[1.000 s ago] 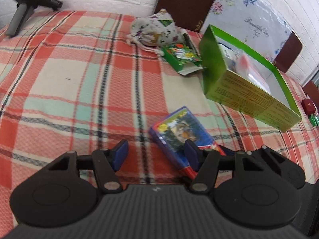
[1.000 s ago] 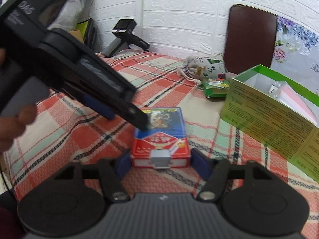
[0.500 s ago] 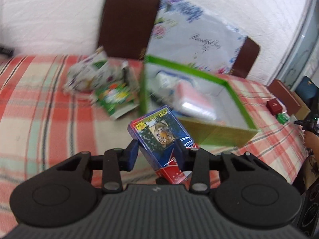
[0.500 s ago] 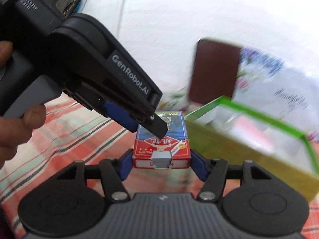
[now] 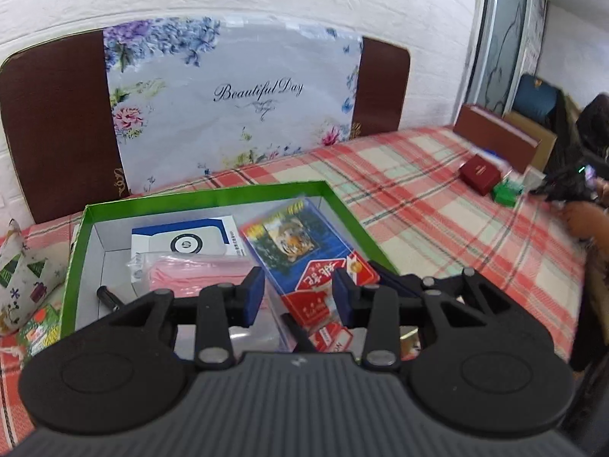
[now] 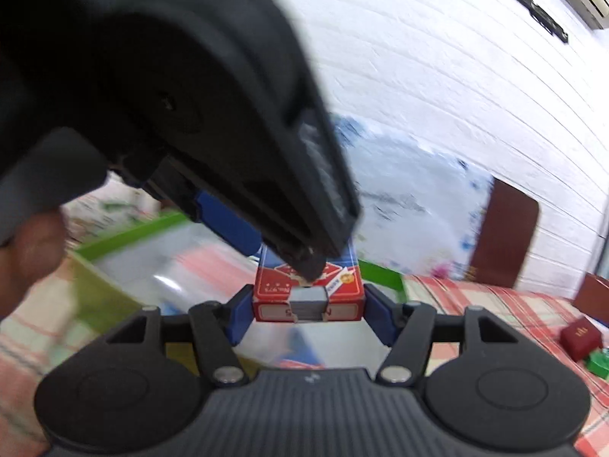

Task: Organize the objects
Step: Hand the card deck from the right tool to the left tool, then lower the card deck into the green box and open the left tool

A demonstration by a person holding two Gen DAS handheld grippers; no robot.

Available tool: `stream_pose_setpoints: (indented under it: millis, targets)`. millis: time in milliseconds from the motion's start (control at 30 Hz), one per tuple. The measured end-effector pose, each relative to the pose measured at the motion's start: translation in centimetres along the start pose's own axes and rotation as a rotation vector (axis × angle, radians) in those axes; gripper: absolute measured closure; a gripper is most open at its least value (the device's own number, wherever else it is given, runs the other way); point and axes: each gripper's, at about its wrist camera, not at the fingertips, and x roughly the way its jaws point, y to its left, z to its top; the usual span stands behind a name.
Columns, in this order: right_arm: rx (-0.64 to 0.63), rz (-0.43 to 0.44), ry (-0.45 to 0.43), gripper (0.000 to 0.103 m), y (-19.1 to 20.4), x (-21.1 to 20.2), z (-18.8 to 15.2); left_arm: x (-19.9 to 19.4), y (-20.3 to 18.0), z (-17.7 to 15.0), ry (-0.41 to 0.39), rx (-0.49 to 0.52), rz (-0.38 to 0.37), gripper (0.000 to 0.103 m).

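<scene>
Plaid bedspread point(image 5: 437, 205), brick wall behind. Left wrist: our left gripper point(image 5: 297, 289) pinches the card pack point(image 5: 300, 251) over the green box point(image 5: 198, 196) ahead. Right wrist: right gripper point(image 6: 309, 314) clamps the pack's near end. Risk: uneven release tips the pack onto the rim.

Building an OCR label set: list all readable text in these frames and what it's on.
"Beautiful Day": script on the floral panel against the wall.
"hp": round logo on the white and blue box in the green box.
Card box held over the green box: red-label characters and the end strip's print, too blurred to read.
Small side print on the white and blue box: too small.
Dark red box: gold mark, unreadable.
</scene>
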Motion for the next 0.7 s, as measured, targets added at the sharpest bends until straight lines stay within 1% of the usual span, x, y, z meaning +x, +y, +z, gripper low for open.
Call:
stream_pose_setpoints:
  millis: [33,100,233,333,433,467,500,533,600,700]
  targets:
    - [0.019,-0.011,0.009,0.036,-0.2,0.7,-0.2,0.2,0.2,-0.3,0.003,0.005,0.022,0.062]
    - [0.059,-0.015,0.012,0.030,-0.7,1.0,-0.4,-0.2,1.1,-0.8,-0.002,-0.001,0.050,0.062]
    - [0.058,0.011,-0.012,0.030,0.1,0.0,-0.8,-2.4,3.6,-2.4,-0.010,-0.020,0.102,0.062]
    - [0.076,0.034,-0.042,0.030,0.9,-1.9,-1.4,-4.7,5.5,-3.9,-0.027,-0.036,0.153,0.062]
    - [0.084,0.072,-0.082,0.028,1.9,-3.9,-1.7,-6.4,7.2,-5.5,-0.029,-0.033,0.230,0.061]
    - [0.071,0.087,-0.091,0.027,2.4,-4.5,-1.7,-6.6,7.8,-6.0,-0.013,-0.024,0.273,0.061]
    - [0.059,0.095,-0.101,0.026,3.0,-5.0,-1.5,-6.8,8.4,-6.3,0.000,-0.020,0.319,0.059]
    - [0.050,0.109,-0.107,0.026,3.6,-5.8,-1.2,-7.3,9.1,-6.7,-0.010,-0.025,0.344,0.058]
    - [0.030,0.164,-0.097,0.026,5.0,-6.1,-0.1,-8.1,10.3,-7.1,-0.010,-0.031,0.396,0.058]
    - [-0.016,0.246,-0.086,0.026,7.7,-6.4,0.3,-9.1,12.4,-8.1,-0.003,-0.062,0.462,0.058]
